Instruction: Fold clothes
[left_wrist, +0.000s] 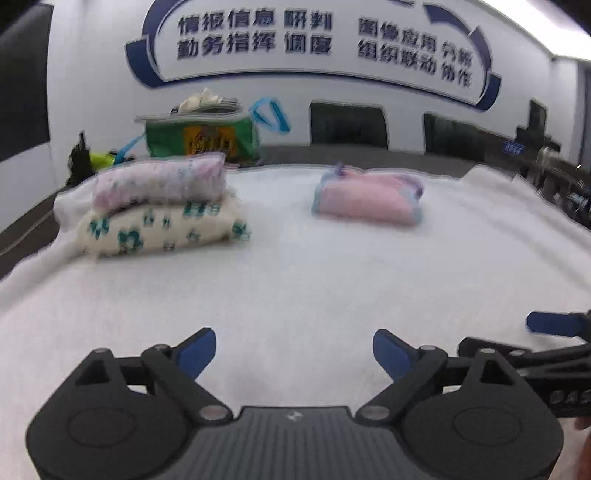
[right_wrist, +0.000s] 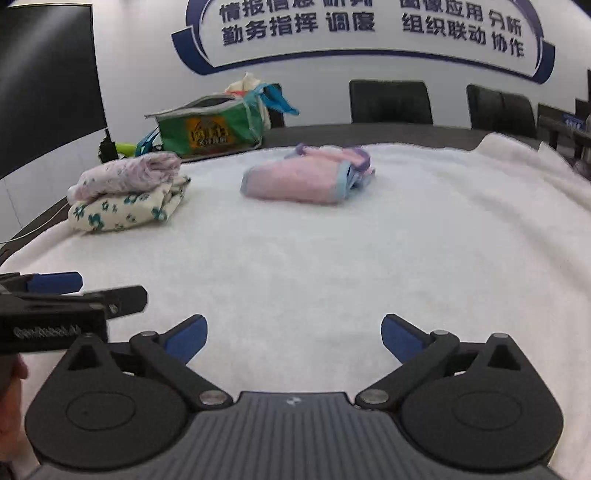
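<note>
White fleece blanket (left_wrist: 295, 280) covers the table beneath a wall sign (left_wrist: 303, 40) with blue characters. At ten o'clock in the left wrist view, a pale floral folded garment (left_wrist: 159, 182) rests on a cream folded garment (left_wrist: 162, 229) with teal flowers. At one o'clock, well apart, lies the pink folded garment (left_wrist: 369, 199) with blue trim. Behind the stack stands a green bag (left_wrist: 199, 134). Left gripper (left_wrist: 294, 354) has its jaws spread wide over bare blanket, nothing between them. Right gripper (right_wrist: 291, 338) is likewise spread and empty, just beside the left.
</note>
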